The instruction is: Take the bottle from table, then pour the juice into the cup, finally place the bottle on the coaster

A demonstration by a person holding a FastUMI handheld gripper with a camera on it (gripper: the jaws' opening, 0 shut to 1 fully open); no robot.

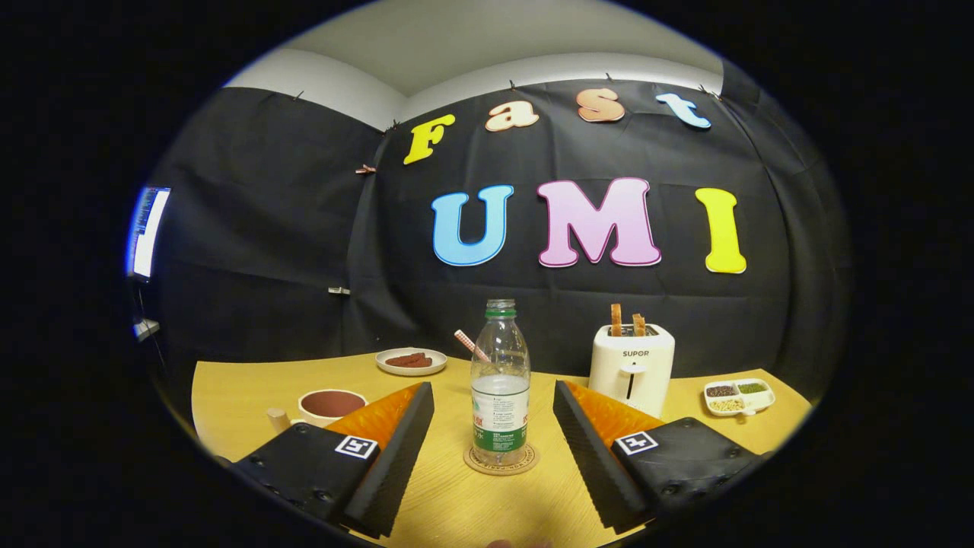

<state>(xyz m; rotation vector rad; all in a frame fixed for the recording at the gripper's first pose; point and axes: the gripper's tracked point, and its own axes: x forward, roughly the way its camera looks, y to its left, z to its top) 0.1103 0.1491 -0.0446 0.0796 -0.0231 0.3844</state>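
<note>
Tongs (493, 426) spread wide apart over the yellow wooden counter (228, 396), gripping nothing – clear plastic bottle with green cap (500, 384) upright on a round cork coaster (500, 461) between the fingertips, touching neither, cream cup of dark juice (331, 405) beyond the left finger.

Even, fairly bright indoor light falls from above onto the yellow table (251, 396), leaving only soft, faint shadows. The clear bottle (500, 380) catches small pale highlights. Focus is sharp at the centre. Fisheye distortion bows the table's far edge and curves the wall, and brightness fades toward the rim.
</note>
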